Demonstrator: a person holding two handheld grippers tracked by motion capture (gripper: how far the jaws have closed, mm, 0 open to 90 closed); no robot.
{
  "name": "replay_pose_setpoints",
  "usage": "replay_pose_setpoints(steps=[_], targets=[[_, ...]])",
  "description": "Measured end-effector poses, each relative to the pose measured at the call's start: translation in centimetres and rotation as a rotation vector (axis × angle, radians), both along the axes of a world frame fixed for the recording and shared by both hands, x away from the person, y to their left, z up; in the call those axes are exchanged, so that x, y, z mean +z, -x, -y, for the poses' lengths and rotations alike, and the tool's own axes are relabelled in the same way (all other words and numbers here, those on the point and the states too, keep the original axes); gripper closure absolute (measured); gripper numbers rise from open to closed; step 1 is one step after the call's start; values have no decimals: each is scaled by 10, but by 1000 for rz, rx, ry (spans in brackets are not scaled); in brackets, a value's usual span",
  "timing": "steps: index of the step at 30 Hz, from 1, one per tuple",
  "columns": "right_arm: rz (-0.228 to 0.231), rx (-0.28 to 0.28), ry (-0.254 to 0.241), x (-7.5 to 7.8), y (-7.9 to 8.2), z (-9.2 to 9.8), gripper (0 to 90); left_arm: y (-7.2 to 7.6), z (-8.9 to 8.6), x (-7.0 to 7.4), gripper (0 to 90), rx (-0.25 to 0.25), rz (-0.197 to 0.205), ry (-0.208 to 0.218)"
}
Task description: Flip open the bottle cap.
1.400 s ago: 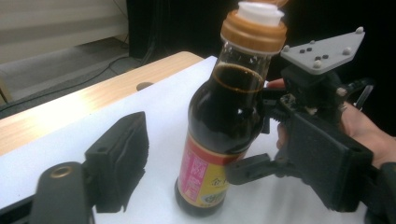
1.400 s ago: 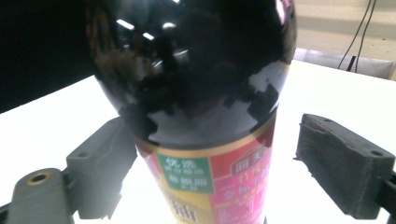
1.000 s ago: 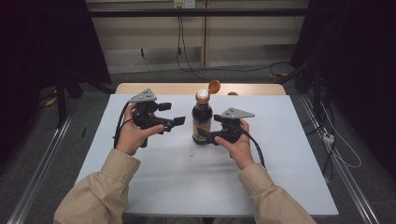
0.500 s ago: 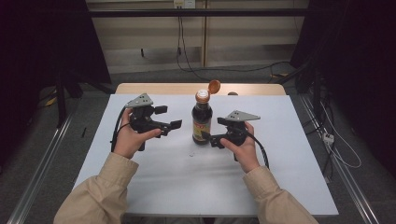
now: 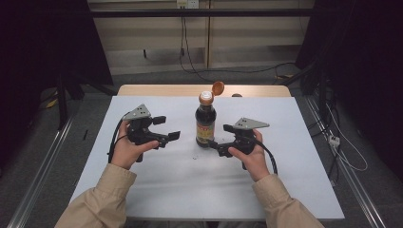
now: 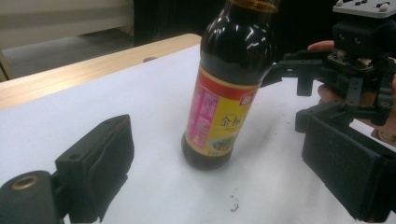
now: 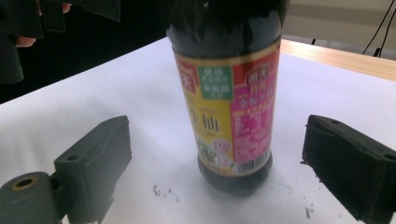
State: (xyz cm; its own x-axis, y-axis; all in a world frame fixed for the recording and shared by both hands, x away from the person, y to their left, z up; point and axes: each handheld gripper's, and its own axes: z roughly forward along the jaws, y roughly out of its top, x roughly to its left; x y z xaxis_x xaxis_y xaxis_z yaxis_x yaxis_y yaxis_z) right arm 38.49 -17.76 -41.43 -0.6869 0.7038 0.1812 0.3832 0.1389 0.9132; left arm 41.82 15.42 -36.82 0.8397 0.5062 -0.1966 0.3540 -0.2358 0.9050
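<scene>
A dark soy sauce bottle [image 5: 205, 124] with a red and yellow label stands upright mid-table, its orange flip cap [image 5: 217, 88] hinged open. My left gripper [image 5: 166, 127] sits to its left, open, pointing at the bottle with a gap between. My right gripper [image 5: 220, 136] is open at the bottle's right, its fingertips close to the base but apart from it. In the left gripper view the bottle [image 6: 229, 93] stands beyond the two pads [image 6: 100, 163]. In the right gripper view the bottle [image 7: 229, 102] stands between and just beyond the pads [image 7: 93, 163], touching neither.
The white table top [image 5: 285, 190] has a wooden strip [image 5: 157, 90] along its far edge. A few dark specks [image 5: 195, 156] lie in front of the bottle. Cables [image 5: 351, 161] trail on the floor at the right. The other gripper [image 6: 355, 60] shows behind the bottle.
Both hands have drawn back a little from the bottle, the left one leftward and the right one toward the person. The bottle has not moved.
</scene>
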Motion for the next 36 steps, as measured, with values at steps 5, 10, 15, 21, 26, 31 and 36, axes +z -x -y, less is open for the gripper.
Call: replay_pose_setpoints(steps=[5,10,15,21,26,31,36], targets=[[1,2,-3,-2,10,8,79,5,-5,-7,89,3,-6,7],[7,11,2,0,21,15,79,12,-11,-13,89,9,-5,4],[0,11,7,-2,28,24,80,18,-15,-17,89,15,3,12],[-22,7,5,-9,35,35,80,25,-23,-23,89,19,2,9],[-27,0,7,-13,42,44,81,29,-30,-30,89,29,-6,16],[-24,-6,2,-14,47,49,85,33,-35,-33,90,29,3,17],[-21,-10,5,-15,52,53,88,38,-39,-37,90,29,1,12]])
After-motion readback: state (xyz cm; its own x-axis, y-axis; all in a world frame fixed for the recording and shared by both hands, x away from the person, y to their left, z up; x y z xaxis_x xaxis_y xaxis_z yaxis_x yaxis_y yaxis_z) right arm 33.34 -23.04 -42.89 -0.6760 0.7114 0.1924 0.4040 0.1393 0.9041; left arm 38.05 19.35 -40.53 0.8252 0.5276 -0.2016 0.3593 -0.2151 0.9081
